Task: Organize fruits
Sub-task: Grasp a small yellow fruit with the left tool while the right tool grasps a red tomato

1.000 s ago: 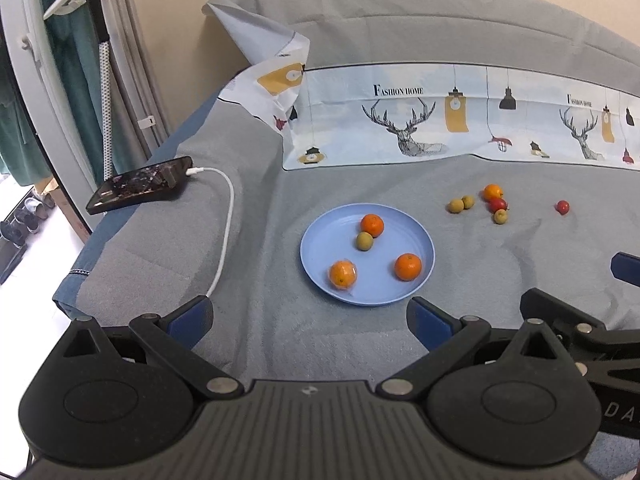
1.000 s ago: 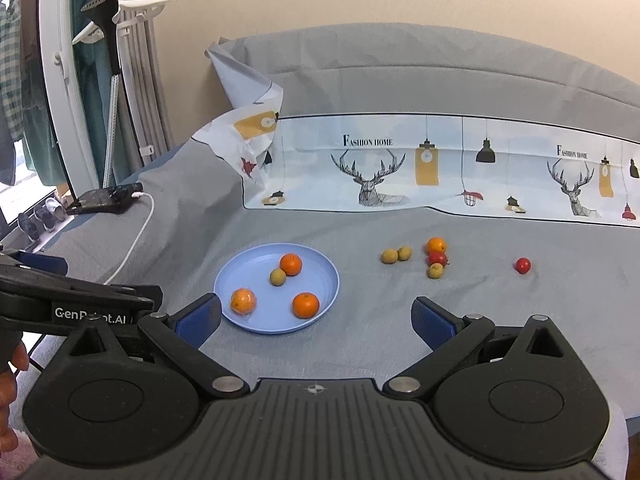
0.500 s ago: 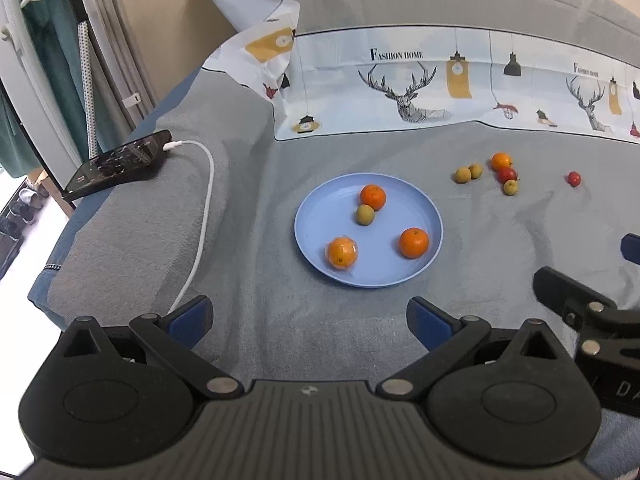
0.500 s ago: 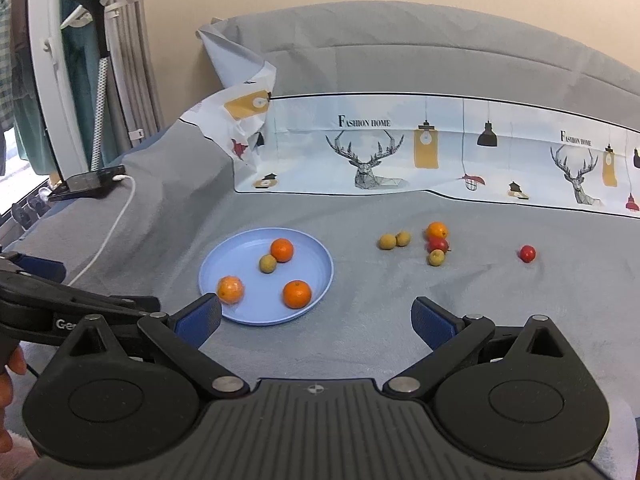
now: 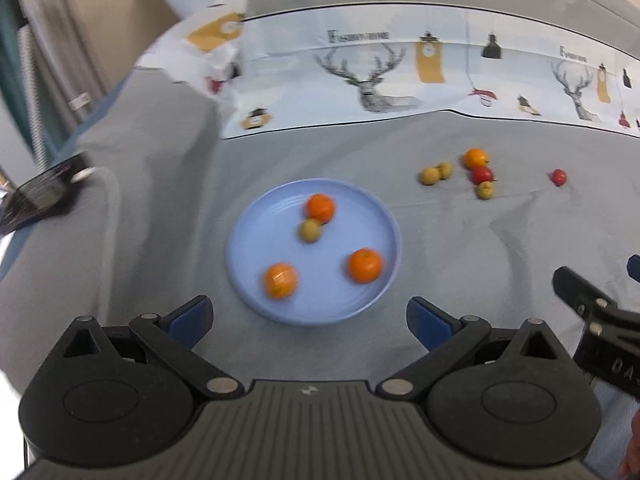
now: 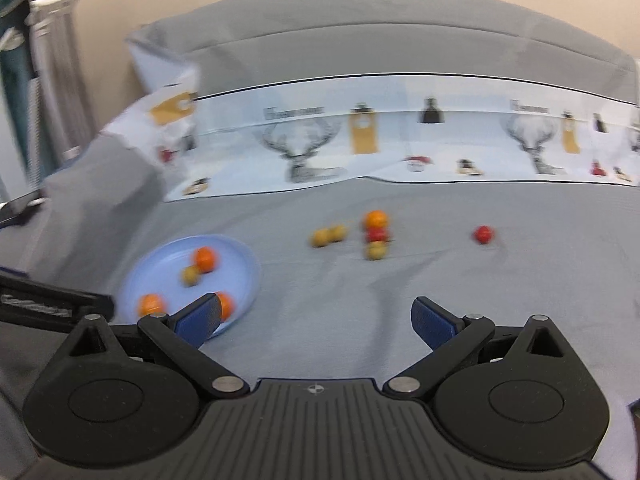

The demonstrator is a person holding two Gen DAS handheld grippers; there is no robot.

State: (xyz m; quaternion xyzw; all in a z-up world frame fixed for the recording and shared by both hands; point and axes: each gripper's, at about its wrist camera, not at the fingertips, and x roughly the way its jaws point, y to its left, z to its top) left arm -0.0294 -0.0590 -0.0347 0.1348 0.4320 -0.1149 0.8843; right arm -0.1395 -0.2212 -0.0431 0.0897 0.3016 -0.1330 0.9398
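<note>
A blue plate (image 5: 372, 216) lies on the grey bedspread and holds three oranges and one small yellow-green fruit (image 5: 310, 230). It also shows at the left of the right wrist view (image 6: 248, 268). To its right lie loose fruits: two yellow ones (image 5: 436, 172), an orange (image 5: 476, 158), a red one (image 5: 482, 175), a yellow one (image 5: 485, 190), and a lone red fruit (image 5: 558, 177). My left gripper (image 5: 310, 314) is open and empty, just short of the plate. My right gripper (image 6: 316, 318) is open and empty, short of the loose fruits (image 6: 376, 234).
A patterned deer-print cloth (image 5: 400, 72) runs across the back of the bed. A black phone (image 5: 40, 196) on a cable lies at the left edge. The right gripper's body (image 5: 600, 320) shows at the right of the left wrist view.
Both grippers have moved forward and closer to the bed. The right view has swung right, so the plate sits further left in it. Both stay open.
</note>
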